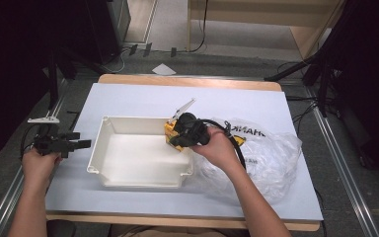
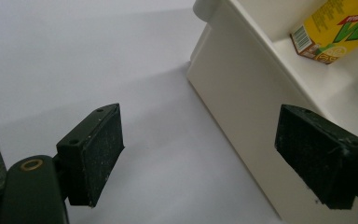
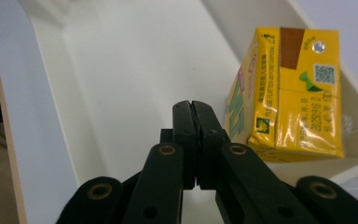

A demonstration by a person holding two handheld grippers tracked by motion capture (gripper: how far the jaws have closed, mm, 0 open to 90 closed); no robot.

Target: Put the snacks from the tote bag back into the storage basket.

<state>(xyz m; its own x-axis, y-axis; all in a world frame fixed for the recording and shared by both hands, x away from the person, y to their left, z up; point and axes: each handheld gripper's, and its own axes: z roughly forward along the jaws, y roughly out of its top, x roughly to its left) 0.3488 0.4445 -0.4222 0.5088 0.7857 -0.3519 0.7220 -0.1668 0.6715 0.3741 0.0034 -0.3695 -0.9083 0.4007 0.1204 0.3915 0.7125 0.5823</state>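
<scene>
A yellow drink carton (image 1: 170,131) leans in the far right corner of a white plastic bin (image 1: 128,120) at the table's middle. My right gripper (image 1: 178,138) hovers over that corner. In the right gripper view its jaws (image 3: 193,109) are shut with pad against pad and nothing between them, and the carton (image 3: 289,93) stands just right of the tips inside the bin (image 3: 121,70). My left gripper (image 1: 83,144) is held off the bin's left side near the table's left edge. It is open (image 2: 200,154), facing the bin's outer wall (image 2: 242,93), with the carton (image 2: 338,28) beyond.
A crumpled clear plastic bag (image 1: 269,155) with printed lettering lies right of the bin under the right forearm. A small white strip (image 1: 184,107) rests just beyond the bin. The table's pale blue top (image 1: 143,96) is bare at the back. Dark stands flank both sides.
</scene>
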